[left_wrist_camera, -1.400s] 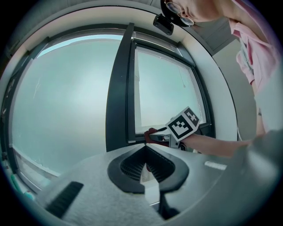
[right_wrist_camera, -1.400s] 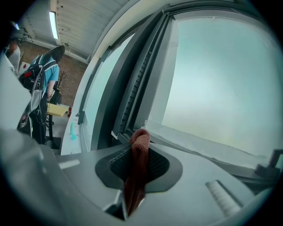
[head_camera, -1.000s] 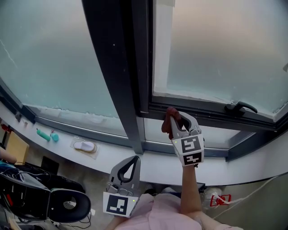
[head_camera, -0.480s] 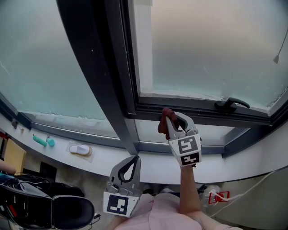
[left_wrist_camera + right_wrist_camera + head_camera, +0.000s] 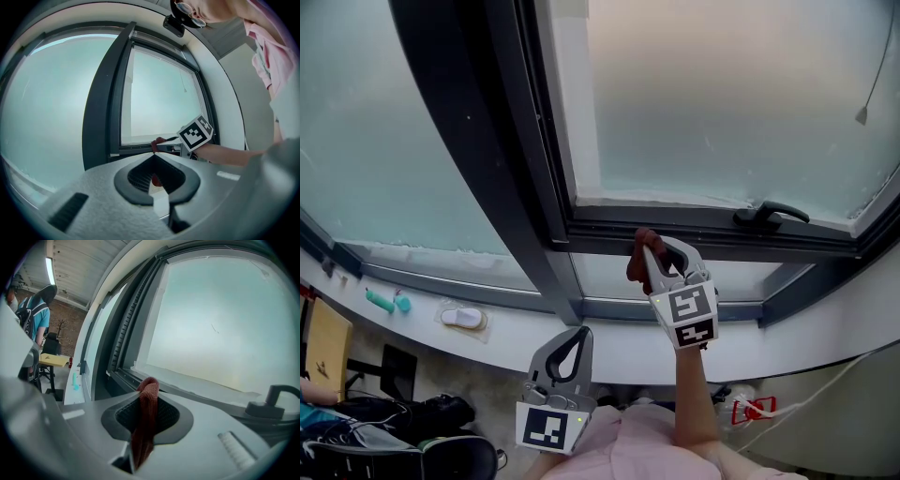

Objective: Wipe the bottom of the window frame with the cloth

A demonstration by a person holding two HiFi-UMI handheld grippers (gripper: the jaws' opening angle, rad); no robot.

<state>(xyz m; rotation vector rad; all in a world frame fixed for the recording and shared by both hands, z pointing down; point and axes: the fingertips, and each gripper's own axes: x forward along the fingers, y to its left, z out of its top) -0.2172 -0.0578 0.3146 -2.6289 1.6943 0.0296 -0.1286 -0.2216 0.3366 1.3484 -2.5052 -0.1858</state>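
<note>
My right gripper (image 5: 649, 255) is shut on a dark red cloth (image 5: 638, 259), whose folded end sticks out past the jaws against the dark bottom rail of the window frame (image 5: 694, 234). In the right gripper view the cloth (image 5: 146, 418) stands pinched between the jaws, with the bottom rail (image 5: 187, 392) just beyond it. My left gripper (image 5: 572, 347) hangs low near my body, shut with nothing in it. The left gripper view shows the right gripper's marker cube (image 5: 196, 132) and the cloth (image 5: 158, 140) at the frame.
A black window handle (image 5: 769, 214) sits on the bottom rail right of the cloth. A thick dark mullion (image 5: 487, 159) runs down the left. On the white sill lie a teal object (image 5: 384, 301) and a white object (image 5: 463, 318). A red-and-white item (image 5: 752, 410) lies on the floor.
The head view has swung, so the frame sits further left in the picture. My right gripper still holds the cloth against the bottom rail, a little further from the mullion. The left gripper stays put.
</note>
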